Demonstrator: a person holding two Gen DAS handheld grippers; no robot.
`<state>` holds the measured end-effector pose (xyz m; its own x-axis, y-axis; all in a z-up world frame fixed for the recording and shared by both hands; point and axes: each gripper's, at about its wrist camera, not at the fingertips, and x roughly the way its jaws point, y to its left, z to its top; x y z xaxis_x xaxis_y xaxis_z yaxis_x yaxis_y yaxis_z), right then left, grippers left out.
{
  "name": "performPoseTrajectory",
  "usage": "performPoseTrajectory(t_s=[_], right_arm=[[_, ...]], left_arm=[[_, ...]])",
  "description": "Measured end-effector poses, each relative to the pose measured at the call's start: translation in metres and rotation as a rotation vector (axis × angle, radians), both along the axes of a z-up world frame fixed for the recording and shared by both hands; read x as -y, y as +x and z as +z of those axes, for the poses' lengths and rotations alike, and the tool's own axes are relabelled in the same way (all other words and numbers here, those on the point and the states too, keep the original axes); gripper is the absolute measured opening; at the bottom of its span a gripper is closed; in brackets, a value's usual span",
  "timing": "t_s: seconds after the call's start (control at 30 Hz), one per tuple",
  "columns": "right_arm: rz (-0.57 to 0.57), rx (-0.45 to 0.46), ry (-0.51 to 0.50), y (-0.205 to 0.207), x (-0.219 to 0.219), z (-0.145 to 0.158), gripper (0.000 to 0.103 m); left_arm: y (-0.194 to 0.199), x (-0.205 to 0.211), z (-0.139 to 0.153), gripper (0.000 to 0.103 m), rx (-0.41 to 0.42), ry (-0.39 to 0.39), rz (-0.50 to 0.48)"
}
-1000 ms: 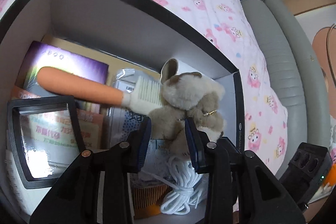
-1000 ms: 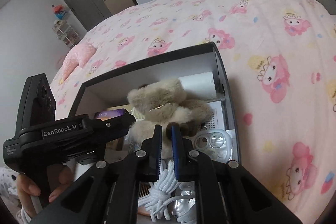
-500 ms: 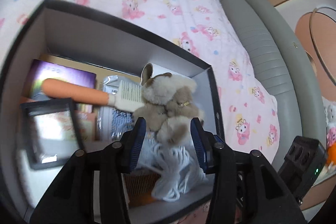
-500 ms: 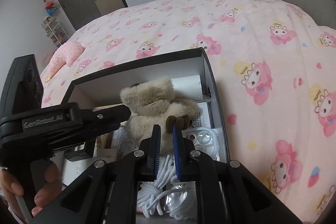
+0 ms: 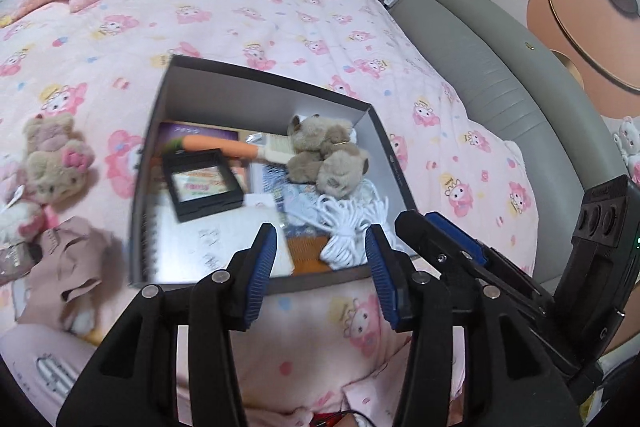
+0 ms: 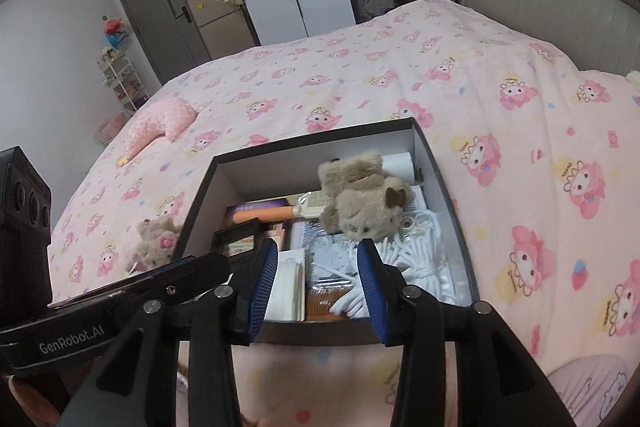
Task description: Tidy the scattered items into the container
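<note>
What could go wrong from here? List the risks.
1. The plush dog sits atop the pile in the box, leaning over the comb and cord; it may topple when more goes in.
2. The box already looks crowded, so the bear and brown cloth on the bed outside it may not fit flat.
3. Both grippers, left and right, jaws opening and empty, hang side by side and could bump.

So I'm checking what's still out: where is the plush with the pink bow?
In the left wrist view the plush with the pink bow lies on the bedspread, left of the box, beside a crumpled brown cloth.
</note>
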<state>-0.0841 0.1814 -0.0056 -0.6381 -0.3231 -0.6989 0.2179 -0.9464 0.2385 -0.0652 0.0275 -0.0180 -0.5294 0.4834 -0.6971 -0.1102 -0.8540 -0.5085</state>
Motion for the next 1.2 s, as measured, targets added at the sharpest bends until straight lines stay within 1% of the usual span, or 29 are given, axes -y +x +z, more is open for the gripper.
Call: performPoseTrajectory(t_s=[0.13, 0.27, 0.43, 0.6, 0.67, 0.73, 0.83, 0.9, 1.0, 1.07, 1.13, 1.2], right_arm=[[0.079, -0.006, 0.008, 0.015, 0.03, 0.003, 0.037], [0.195, 0.0, 0.018, 0.021, 0.078, 0.001, 0.036], [0.34, 0.05, 0.001, 0.017, 0.147, -0.009, 0.036], [0.447, 0.113, -0.011, 0.008, 0.207, -0.026, 0.036], [0.48, 0.15, -0.011, 0.0, 0.227, -0.037, 0.036], [0.483, 0.183, -0.003, -0.009, 0.242, -0.05, 0.036], [0.464, 0.226, 0.048, -0.025, 0.26, -0.07, 0.036], [0.495, 0.276, 0.055, -0.032, 0.273, -0.084, 0.036], [0.537, 0.333, 0.087, -0.036, 0.293, -0.105, 0.036], [0.538, 0.35, 0.114, -0.041, 0.302, -0.117, 0.036], [0.515, 0.367, 0.122, -0.048, 0.305, -0.127, 0.036], [0.499, 0.386, 0.107, -0.055, 0.307, -0.133, 0.037]], left_arm=[[0.021, 0.036, 0.0, 0.046, 0.009, -0.014, 0.043], [0.037, 0.085, -0.002, 0.045, 0.016, -0.036, 0.121], [0.05, 0.153, -0.015, 0.045, 0.041, -0.013, 0.264], [0.052, 0.207, -0.035, 0.046, 0.066, 0.003, 0.36], [0.05, 0.225, -0.048, 0.046, 0.085, 0.024, 0.389], [0.046, 0.241, -0.061, 0.046, 0.107, 0.05, 0.407], [0.037, 0.259, -0.084, 0.046, 0.152, 0.074, 0.419], [0.03, 0.269, -0.1, 0.046, 0.189, 0.092, 0.43], [0.018, 0.281, -0.123, 0.046, 0.243, 0.131, 0.421], [0.01, 0.287, -0.136, 0.048, 0.268, 0.166, 0.409], [0.003, 0.292, -0.146, 0.049, 0.287, 0.186, 0.412], [-0.004, 0.298, -0.154, 0.055, 0.299, 0.207, 0.411]])
